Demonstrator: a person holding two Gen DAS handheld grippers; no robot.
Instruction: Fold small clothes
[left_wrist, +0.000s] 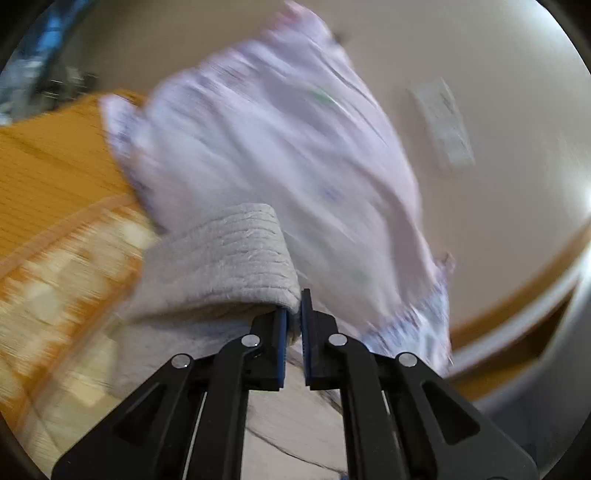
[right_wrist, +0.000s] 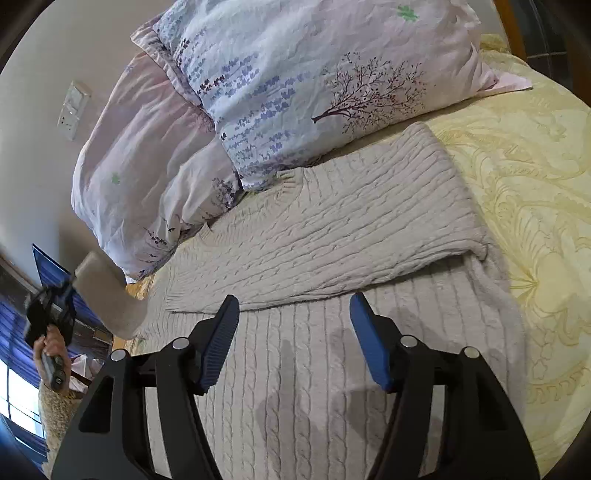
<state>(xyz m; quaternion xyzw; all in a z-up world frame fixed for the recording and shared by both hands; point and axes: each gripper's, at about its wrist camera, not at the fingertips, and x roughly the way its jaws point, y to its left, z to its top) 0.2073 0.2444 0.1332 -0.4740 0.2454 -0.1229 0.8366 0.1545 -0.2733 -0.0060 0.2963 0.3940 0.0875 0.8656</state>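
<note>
A grey cable-knit sweater (right_wrist: 325, 236) lies on the bed, one sleeve folded across its body. My left gripper (left_wrist: 294, 317) is shut on the other sleeve's cuff (left_wrist: 229, 254) and holds it lifted; in the right wrist view that gripper (right_wrist: 50, 310) shows at the far left with the raised sleeve (right_wrist: 107, 291). My right gripper (right_wrist: 291, 325) is open and empty, hovering low over the sweater's body. The left wrist view is motion-blurred.
Two floral pink-and-blue pillows (right_wrist: 295, 74) lie against the wall behind the sweater. The yellow patterned bedspread (right_wrist: 535, 184) extends to the right. A wall socket (right_wrist: 72, 110) is on the wall. A wooden bed frame (left_wrist: 48, 158) shows at left.
</note>
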